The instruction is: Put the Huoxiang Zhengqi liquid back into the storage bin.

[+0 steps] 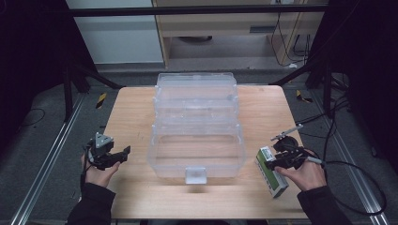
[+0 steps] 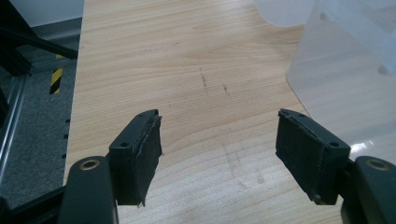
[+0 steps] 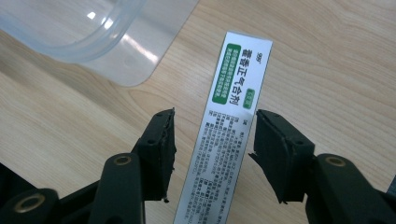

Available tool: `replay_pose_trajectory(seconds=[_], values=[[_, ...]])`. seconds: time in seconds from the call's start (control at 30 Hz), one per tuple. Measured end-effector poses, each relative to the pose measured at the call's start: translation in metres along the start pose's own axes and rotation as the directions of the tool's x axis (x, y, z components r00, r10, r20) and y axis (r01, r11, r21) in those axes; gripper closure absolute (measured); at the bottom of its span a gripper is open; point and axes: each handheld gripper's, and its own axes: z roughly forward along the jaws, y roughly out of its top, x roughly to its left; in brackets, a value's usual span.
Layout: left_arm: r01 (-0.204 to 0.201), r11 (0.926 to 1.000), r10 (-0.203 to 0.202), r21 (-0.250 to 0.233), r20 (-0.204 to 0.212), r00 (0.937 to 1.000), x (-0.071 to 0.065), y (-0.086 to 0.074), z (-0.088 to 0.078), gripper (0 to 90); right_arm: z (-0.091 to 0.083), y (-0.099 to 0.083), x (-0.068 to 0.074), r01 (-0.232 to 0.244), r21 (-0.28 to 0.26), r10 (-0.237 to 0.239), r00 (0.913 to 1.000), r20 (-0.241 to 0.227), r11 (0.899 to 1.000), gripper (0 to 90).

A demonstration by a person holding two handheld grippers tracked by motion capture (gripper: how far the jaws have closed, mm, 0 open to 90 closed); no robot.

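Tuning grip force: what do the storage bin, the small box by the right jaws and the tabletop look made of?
Storage bin: clear plastic, glossy; you see the table through it and its rim shows highlights.
Small box: likely printed cardboard, smooth and slightly shiny, with green labels, fine text and crisp edges.
Tabletop: light wood or wood-look laminate, matte, with visible grain.

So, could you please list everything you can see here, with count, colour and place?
Storage box: one, clear plastic, lid open, centre of the table.
Medicine carton: one, white and green, lying on the table right of the box, between the right tongs' jaws with gaps at both pads.
Table: one, light wood.
Left tongs: one, black, jaws wide apart over bare wood left of the box.
Right tongs: one, black, straddling the carton.
Hands: two, dark sleeves, at the near edge.
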Motion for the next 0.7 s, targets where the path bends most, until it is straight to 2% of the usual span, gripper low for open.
replay_pose_trajectory(seconds=[0.4,0.7], values=[[-0.006,1.0000,0.006,0.007,-0.002,1.0000,-0.0005,-0.0010,0.0013,29.8,0.0052,-0.0027,-0.0008,-0.007,0.066,0.007,1.0000,0.002,0.998,53.4],[-0.008,0.9999,0.008,0.010,0.000,1.0000,-0.0012,-0.0013,0.0021,29.8,0.0105,-0.0032,-0.0023,-0.006,0.090,0.006,1.0000,0.006,0.996,56.0]])
